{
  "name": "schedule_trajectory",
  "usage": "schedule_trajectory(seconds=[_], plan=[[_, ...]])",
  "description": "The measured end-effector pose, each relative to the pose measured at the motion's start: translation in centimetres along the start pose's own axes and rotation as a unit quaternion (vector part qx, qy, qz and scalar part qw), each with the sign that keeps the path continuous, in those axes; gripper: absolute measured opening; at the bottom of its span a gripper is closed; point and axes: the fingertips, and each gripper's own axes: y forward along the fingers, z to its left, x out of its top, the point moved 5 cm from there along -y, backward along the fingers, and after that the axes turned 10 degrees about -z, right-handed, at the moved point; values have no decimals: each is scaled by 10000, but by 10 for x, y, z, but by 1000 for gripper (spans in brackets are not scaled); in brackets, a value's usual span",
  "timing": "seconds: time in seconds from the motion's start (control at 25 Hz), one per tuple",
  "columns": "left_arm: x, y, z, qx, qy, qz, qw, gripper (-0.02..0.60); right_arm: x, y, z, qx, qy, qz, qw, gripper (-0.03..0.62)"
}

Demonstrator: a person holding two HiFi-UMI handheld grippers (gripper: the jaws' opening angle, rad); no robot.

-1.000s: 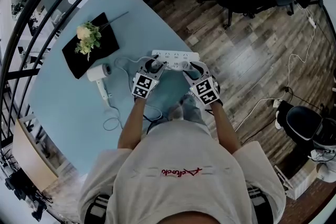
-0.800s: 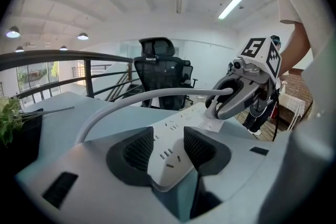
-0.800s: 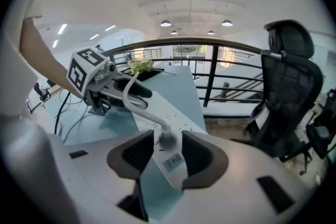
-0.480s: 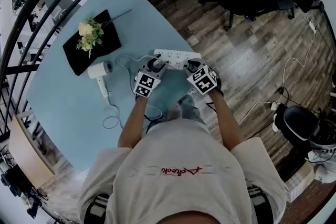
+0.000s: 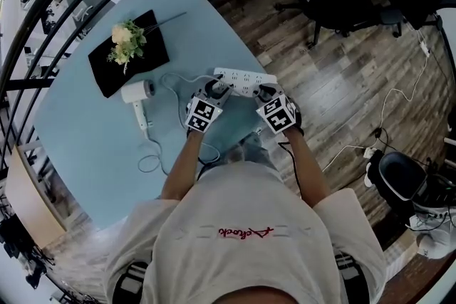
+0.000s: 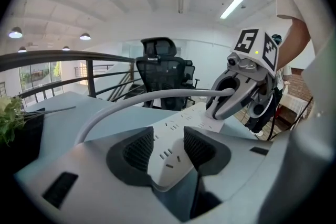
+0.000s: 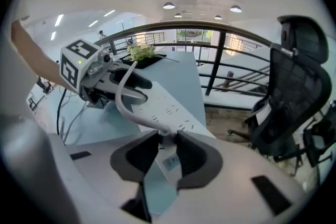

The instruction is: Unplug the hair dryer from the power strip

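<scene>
My right gripper has tipped down over the plug, just right of centre in the head view. Its jaws are closing from wide, pads now touching the plug's sides. My left gripper pinches the strip. The plug is seated, so I judge the pull is next. The dryer lies at left.

We find both grippers held forward, side by side. The left gripper clamps the power strip. The right gripper pitches steeply down, its fingers closing on the plug.
</scene>
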Motion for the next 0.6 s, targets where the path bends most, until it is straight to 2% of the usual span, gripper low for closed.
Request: schedule_trajectory(seconds=[0.08, 0.16, 0.4, 0.48, 0.6], plan=[[0, 0, 0, -9, 2, 19, 10000, 167, -1, -1, 6, -173, -178, -48, 9997, 120], [0, 1, 0, -23, 3, 30, 10000, 167, -4, -2, 7, -259, -83, -110, 9996, 120], [0, 0, -1, -36, 8, 24, 10000, 167, 0, 1, -5, 301, 693, 141, 9970, 120], [0, 0, -1, -16, -13, 20, 10000, 167, 1, 1, -5, 264, 622, 156, 9976, 120], [0, 1, 0, -7, -3, 34, 10000, 167, -1, -1, 1, -68, 259, -1, 9996, 120]])
